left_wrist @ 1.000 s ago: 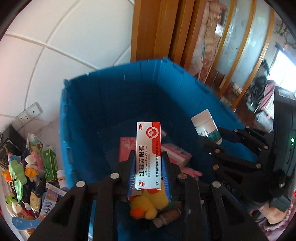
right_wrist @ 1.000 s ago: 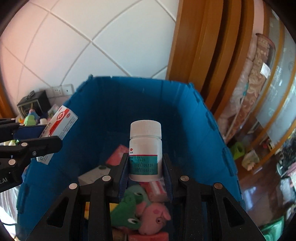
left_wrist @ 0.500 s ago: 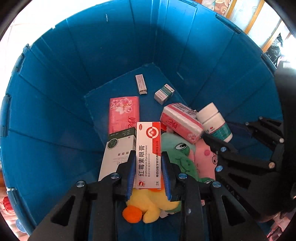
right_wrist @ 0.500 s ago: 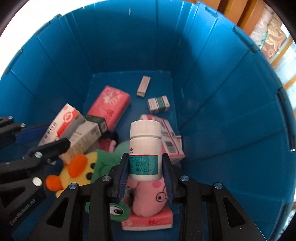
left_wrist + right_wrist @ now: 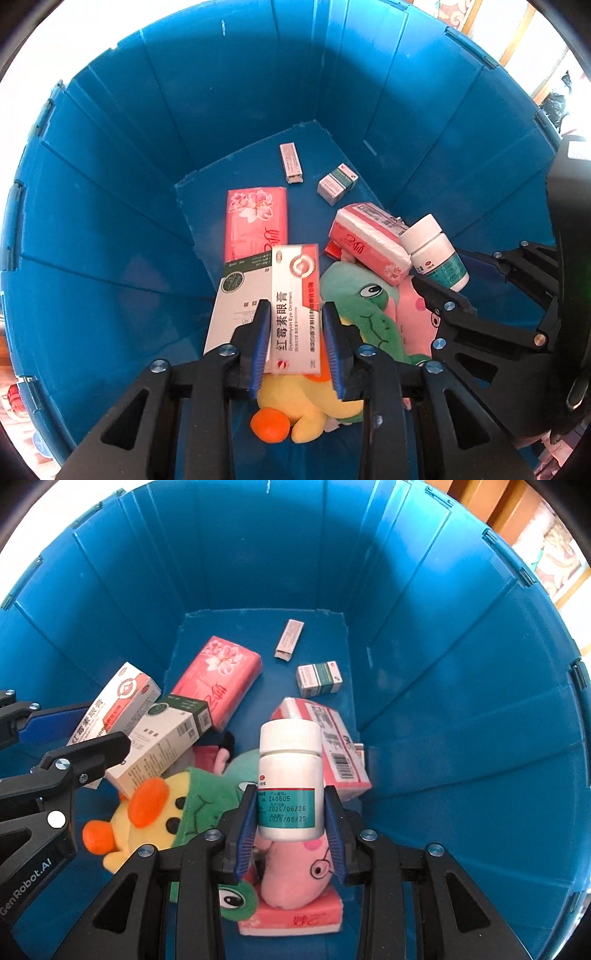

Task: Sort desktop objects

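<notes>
Both grippers have come down into the blue bin (image 5: 110,229), which one second ago was seen from above its rim. On the left gripper (image 5: 298,343) the jaws have just been opening: the blue ribbed pads now stand a little apart from the red-and-white ointment box (image 5: 294,306), a flat cardboard carton that still sits between them, with a small gap on its right side. The right gripper (image 5: 291,829) has its pads pressed on the two sides of the white pill bottle (image 5: 290,775), a smooth plastic cylinder with a ribbed cap and a teal label.

Under the fingers lies a heap of soft things: a yellow plush duck (image 5: 147,823) with orange beak, a green plush frog (image 5: 365,306) and a pink plush pig (image 5: 295,875). Around them are a white-and-green carton (image 5: 162,746), pink tissue packs (image 5: 256,221) in shiny film, and two small boxes (image 5: 336,182) on the ribbed plastic floor.
</notes>
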Demonstrator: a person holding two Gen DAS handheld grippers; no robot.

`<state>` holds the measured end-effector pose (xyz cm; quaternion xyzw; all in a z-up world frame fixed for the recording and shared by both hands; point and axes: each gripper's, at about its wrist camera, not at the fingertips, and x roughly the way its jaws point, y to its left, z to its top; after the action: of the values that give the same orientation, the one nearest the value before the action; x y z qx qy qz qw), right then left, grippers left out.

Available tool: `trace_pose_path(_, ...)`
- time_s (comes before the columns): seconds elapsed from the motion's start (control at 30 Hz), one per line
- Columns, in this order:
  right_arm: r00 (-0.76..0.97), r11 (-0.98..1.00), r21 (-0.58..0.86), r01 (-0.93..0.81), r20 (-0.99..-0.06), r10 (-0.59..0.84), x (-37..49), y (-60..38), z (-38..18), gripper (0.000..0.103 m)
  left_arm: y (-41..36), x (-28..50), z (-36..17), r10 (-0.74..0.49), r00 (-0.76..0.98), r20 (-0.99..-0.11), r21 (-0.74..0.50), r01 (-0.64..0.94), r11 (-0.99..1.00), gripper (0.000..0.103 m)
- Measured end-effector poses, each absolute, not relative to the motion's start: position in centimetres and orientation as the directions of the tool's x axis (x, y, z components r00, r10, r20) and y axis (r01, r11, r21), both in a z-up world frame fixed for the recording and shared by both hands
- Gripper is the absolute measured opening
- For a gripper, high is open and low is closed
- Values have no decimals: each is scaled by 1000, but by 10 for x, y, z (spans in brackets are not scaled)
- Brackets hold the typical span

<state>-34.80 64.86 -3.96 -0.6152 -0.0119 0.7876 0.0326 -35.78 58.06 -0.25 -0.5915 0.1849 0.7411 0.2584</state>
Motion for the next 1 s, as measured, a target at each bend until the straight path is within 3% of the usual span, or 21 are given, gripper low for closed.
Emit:
trace_pose_path(0.1, -235, -998, -49, -39, -970, 57, -349, 648, -41, 34, 577, -360, 1, 169, -170, -971, -35, -596, -803, 45)
trace_pose_path(0.17, -234, -998, -51, -42, -970, 59, -349, 649, -39, 35, 575, -360, 5, 177, -169, -970, -43, -594, -803, 46)
trace_pose_path(0.2, -231, -998, -51, -47, -971, 60, -349, 650, -38, 40, 574, -360, 9, 181, -173, -968, -44, -595, -802, 46)
trace_pose_path(0.33, -243, -997, -57, -60, -968, 70, -345, 652, -27, 76, 564, -356, 28, 210, -190, -959, -57, -598, -799, 47)
trace_pose_path(0.53, -307, -998, -45, -39, -950, 55, -326, 645, 4, 100, 537, -338, 69, 271, -258, -927, -61, -611, -789, 49)
trace_pose_path(0.83, -408, -999, -33, 11, -913, 26, -278, 612, 51, 103, 478, -281, 132, 405, -388, -828, -73, -642, -763, 52)
trace_pose_path(0.9, -433, -999, -42, 22, -901, 29, -266, 605, 58, 103, 464, -264, 142, 427, -455, -782, -49, -638, -769, 66)
trace_pose_path(1.0, -481, -999, -36, 26, -877, 19, -250, 596, 67, 103, 443, -239, 149, 454, -546, -704, -19, -624, -781, 77)
